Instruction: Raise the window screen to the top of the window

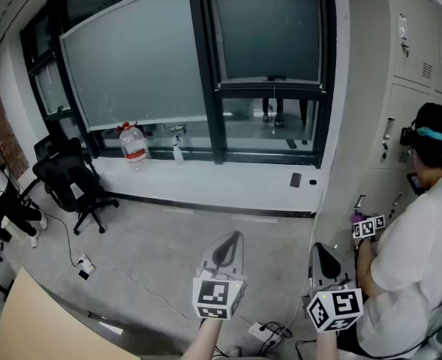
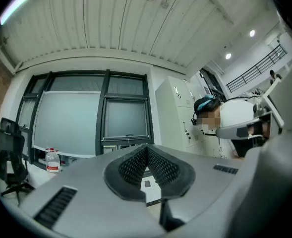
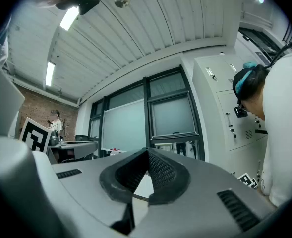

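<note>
Both grippers low, well back from window. L gripper (image 1: 234, 238) & R gripper (image 1: 323, 252): jaws clenched tip to tip, nothing between, per each gripper view.

Window screen (image 1: 269, 36) in R-hand pane, drawn down most of the way. Bottom bar (image 1: 273, 86) sits above clear glass, thin pull cord (image 1: 274, 100) hanging below bar centre. Wider screen (image 1: 134, 58) on L pane hangs lower; not judged the target. Task judged not begun, approach to come.

Risks:
- Jaws need opening before bar/cord, else pads just push at screen fabric.
- Cord thin, likely to slip if pinched off-centre.
- Lifting bar at one end could skew it and jam it in side tracks.
- Cables (image 1: 269, 332) on floor below grippers: trip hazard on walk-in.
- Second person (image 1: 423, 261) close on R at lockers (image 1: 401, 88); R gripper swing could clip them.
- Bottle (image 1: 133, 146) on sill (image 1: 228, 182) well L of target, low concern.
</note>
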